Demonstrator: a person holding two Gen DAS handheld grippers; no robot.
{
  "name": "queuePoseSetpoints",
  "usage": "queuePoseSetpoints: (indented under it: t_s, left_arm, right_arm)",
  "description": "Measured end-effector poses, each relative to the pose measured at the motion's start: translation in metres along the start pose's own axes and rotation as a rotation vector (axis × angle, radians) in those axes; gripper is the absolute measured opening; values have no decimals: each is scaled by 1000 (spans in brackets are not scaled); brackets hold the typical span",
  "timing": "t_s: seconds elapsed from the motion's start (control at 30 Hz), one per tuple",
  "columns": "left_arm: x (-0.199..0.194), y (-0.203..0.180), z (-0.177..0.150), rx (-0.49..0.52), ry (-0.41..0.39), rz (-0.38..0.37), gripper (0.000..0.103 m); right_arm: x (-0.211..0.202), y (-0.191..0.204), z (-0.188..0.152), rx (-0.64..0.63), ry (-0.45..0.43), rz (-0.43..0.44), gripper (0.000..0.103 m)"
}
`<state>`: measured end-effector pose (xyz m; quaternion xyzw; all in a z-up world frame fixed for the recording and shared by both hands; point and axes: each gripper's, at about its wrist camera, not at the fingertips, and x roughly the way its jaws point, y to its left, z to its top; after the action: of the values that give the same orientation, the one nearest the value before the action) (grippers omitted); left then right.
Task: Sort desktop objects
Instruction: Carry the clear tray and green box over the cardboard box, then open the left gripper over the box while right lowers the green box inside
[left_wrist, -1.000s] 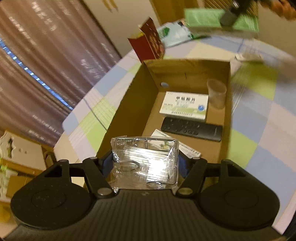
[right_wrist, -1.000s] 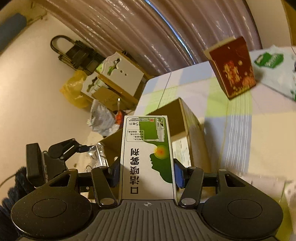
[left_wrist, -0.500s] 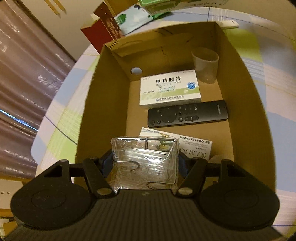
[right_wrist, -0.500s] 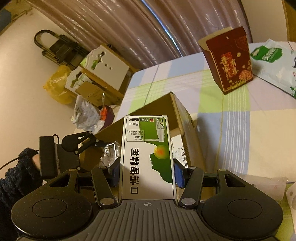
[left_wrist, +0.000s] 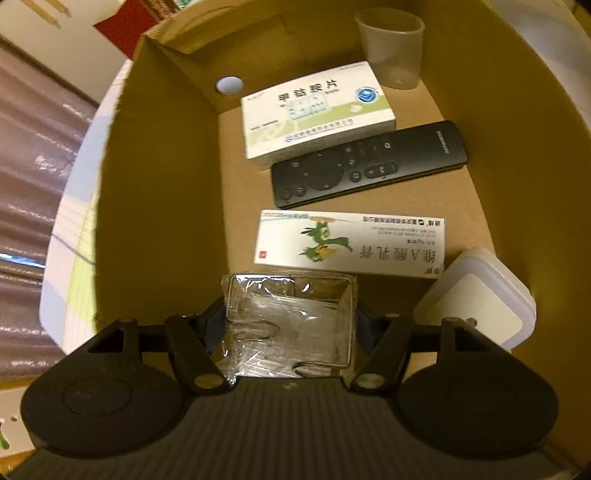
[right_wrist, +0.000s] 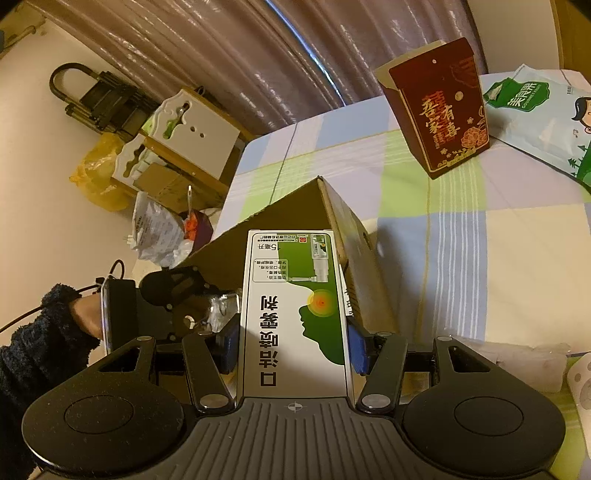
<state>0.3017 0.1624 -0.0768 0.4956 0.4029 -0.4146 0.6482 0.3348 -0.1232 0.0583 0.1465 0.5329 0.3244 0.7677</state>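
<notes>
Spray box (right_wrist: 293, 314) hides most of cardboard box (right_wrist: 354, 236).

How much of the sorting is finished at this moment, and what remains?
Done: the brown cardboard box already holds a translucent cup, two white medicine boxes, a black remote control and a white lidded container.
In hand: the left gripper holds a clear plastic case over the box; the right gripper holds a green-and-white spray carton.
Left: releasing both inside.

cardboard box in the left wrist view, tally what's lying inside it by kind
medicine cartons: 2 (white and green carton, parrot carton)
remote control: 1
plastic cup: 1
lidded plastic container: 1
total: 5
</notes>
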Motion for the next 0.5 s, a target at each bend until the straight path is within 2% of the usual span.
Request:
queuePoseSetpoints:
  t_s: [0.2,0.37,0.5]
  left_arm:
    - [8,-1,4,11,-20,-2,69]
    - [4,-4,2,36,-7,18,74]
    - [-4,-4,0,14,-22,34,78]
  right_arm:
    - [3,3,2,-21,5,-16,55]
    - [7,7,4,-40,8,-25,55]
    - [13,13,6,-64,13,-28,55]
